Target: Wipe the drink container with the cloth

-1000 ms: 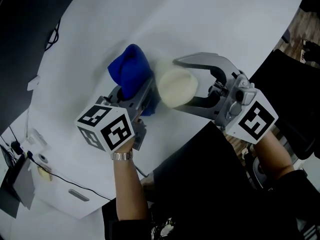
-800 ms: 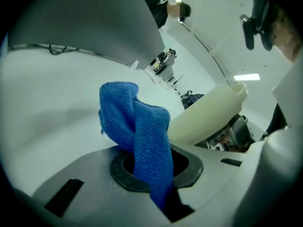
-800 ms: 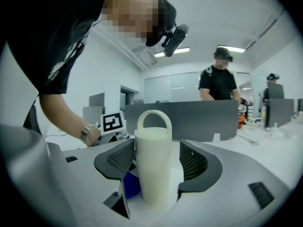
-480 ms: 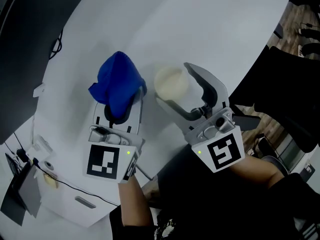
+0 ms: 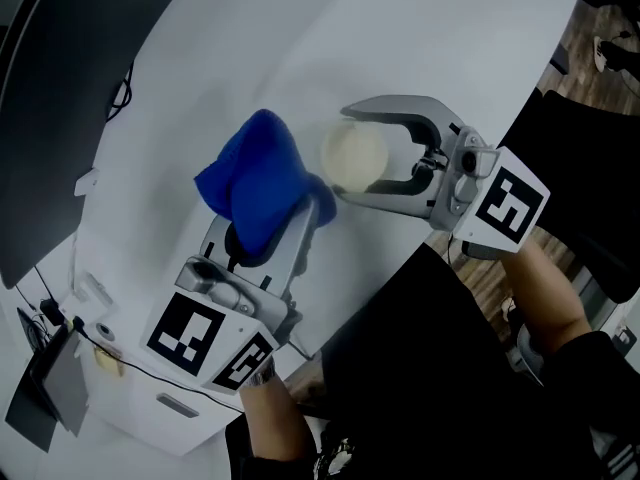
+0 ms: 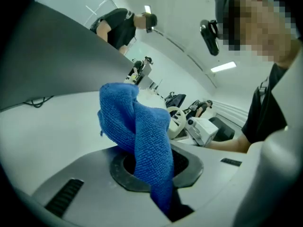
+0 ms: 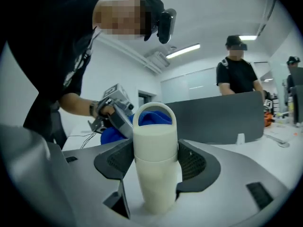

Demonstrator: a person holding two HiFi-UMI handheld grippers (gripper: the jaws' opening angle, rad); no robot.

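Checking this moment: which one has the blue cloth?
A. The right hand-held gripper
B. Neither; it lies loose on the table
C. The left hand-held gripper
C: in the left gripper view the blue cloth is pinched between the jaws of the left hand-held gripper, while the right hand-held gripper has the cream drink container upright between its jaws.

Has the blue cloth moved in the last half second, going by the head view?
Yes. The blue cloth, pinched in the left tongs, has shifted right, toward the drink container on the table; their gap has nearly closed.
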